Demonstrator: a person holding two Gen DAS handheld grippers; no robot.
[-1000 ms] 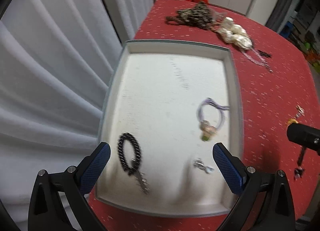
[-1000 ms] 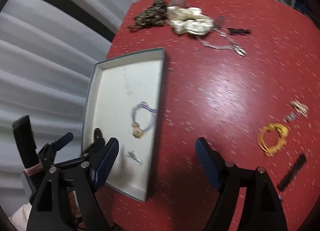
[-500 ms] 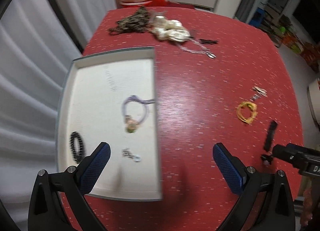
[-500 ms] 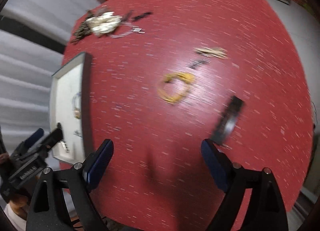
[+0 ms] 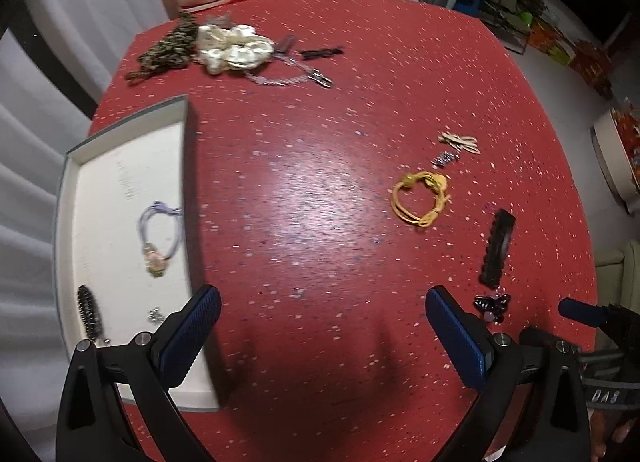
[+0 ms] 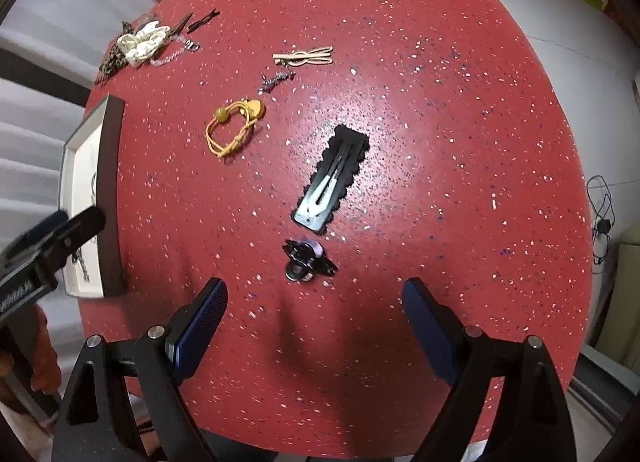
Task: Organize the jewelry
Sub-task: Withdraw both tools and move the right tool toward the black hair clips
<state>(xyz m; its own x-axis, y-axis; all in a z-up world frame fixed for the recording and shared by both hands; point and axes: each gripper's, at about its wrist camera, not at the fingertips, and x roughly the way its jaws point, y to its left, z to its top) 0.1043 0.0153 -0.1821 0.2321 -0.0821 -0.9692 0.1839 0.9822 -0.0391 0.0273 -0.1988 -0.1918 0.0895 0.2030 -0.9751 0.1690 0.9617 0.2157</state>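
Red speckled desk (image 6: pixel 440 142) is seen from above in both wrist views, wide bare room mid-surface. Shallow white tray (image 5: pixel 120 130) is set at the desk's left edge; a purple cord bracelet (image 5: pixel 160 234), a black bead bracelet (image 5: pixel 90 312) and a small silver piece (image 5: pixel 156 315) are already held in it.

Loose items are left right of centre: black snap hair clip (image 6: pixel 334 178), yellow cord bracelet (image 6: pixel 234 128), small dark ring piece (image 6: pixel 306 258), which lies just ahead of the right gripper (image 6: pixel 312 326). A further pile is noted at the far edge.

Left gripper (image 5: pixel 322 336) is spread wide, nothing held. Right gripper likewise wide, empty.

Risks, as judged: the flat clip could be skidded instead of lifted; the thin ring could be missed by wide pads; the tray's raised wall could be clipped on return; items near the desk's right edge could be pushed off.
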